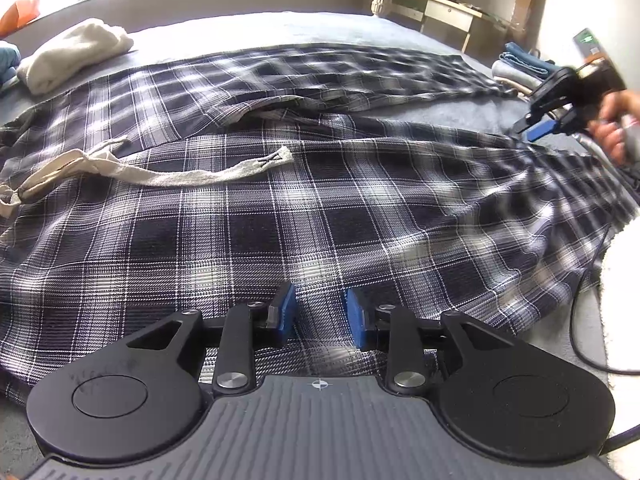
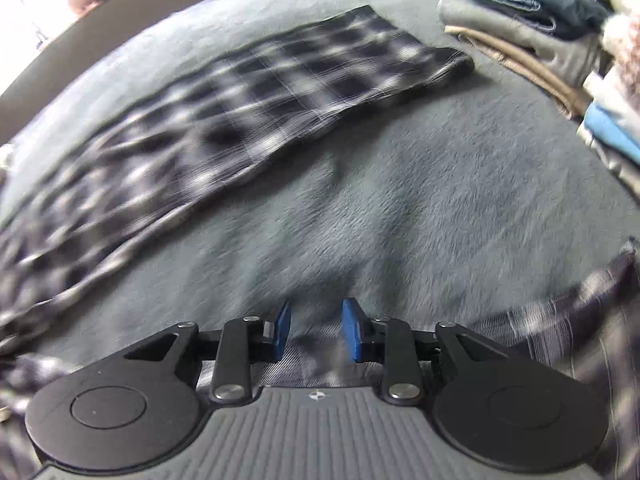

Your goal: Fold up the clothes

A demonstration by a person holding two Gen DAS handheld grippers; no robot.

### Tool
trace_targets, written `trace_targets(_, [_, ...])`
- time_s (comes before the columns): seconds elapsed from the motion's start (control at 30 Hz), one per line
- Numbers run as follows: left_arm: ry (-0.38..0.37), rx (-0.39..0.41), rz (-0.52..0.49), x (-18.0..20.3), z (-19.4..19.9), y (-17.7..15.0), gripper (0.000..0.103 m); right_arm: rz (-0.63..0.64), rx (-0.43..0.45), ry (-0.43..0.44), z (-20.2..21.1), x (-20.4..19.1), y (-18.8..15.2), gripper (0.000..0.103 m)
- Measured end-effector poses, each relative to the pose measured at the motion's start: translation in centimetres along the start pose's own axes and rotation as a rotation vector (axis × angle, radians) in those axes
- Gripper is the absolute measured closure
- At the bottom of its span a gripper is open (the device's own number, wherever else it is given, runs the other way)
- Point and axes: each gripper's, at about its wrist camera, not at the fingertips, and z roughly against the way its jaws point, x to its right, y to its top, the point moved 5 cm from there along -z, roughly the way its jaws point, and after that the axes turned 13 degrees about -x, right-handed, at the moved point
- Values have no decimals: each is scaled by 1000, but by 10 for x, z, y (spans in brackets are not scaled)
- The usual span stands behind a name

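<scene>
The dark blue-and-white plaid cotton trousers (image 1: 304, 184) lie spread across the grey bed (image 2: 400, 200), legs reaching toward the upper right of the frame. Left claw (image 1: 320, 314) gapes over cloth; right claw (image 2: 316, 330) gapes above a hem (blurred). Pinch single edges squarely, I judge.

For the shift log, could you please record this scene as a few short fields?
garment: plaid trousers spread flat, legs apart
drawstring: pale cord lying loose on the trousers
surface: grey blanket
left gripper: open over the near leg
right gripper: open, plaid cloth beneath
folded stack: at the blanket's right edge
white bundle: far left
</scene>
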Motion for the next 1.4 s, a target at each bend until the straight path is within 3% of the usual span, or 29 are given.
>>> trace_targets(0.07, [0,-2,-4,0,0,0,74,-2,-20,37,12,-3,-5,71])
trace_targets(0.2, [8,-7,-7,0,1,-1,74,199,-57,46,10,-48,-29,71])
trace_targets(0.3, [20,-8,-3,0,4,-6,73,266,-32,-40,-18,-71,-21,72])
trace_targets(0.37, [26,-10,4,0,6,-10,73,258,-5,-90,-42,-69,-4,73])
trace_targets(0.47, [27,-9,11,0,9,-16,72,119,40,-13,-30,-63,20,71])
trace_targets(0.53, [24,-10,14,-1,10,-18,71,145,77,22,-9,-75,20,71])
trace_targets(0.77, [12,-3,21,-4,8,-21,71,378,-107,120,-17,-161,-28,71])
trace_targets(0.8, [13,0,20,-4,9,-21,71,384,-103,95,-30,-167,-27,71])
trace_targets(0.87, [13,2,17,-4,9,-23,70,391,-91,37,-57,-178,-22,73])
trace_targets(0.97, [13,3,11,-4,10,-24,70,255,-38,87,-58,-177,0,73])
trace_targets(1.1, [3,1,17,-7,10,-23,70,360,-33,90,-28,-193,-9,71])
trace_targets(1.3, [3,3,17,-7,9,-23,70,417,-107,57,-58,-198,-37,68])
trace_targets(1.4, [9,-1,10,-6,9,-23,69,212,16,151,-36,-176,-22,69])
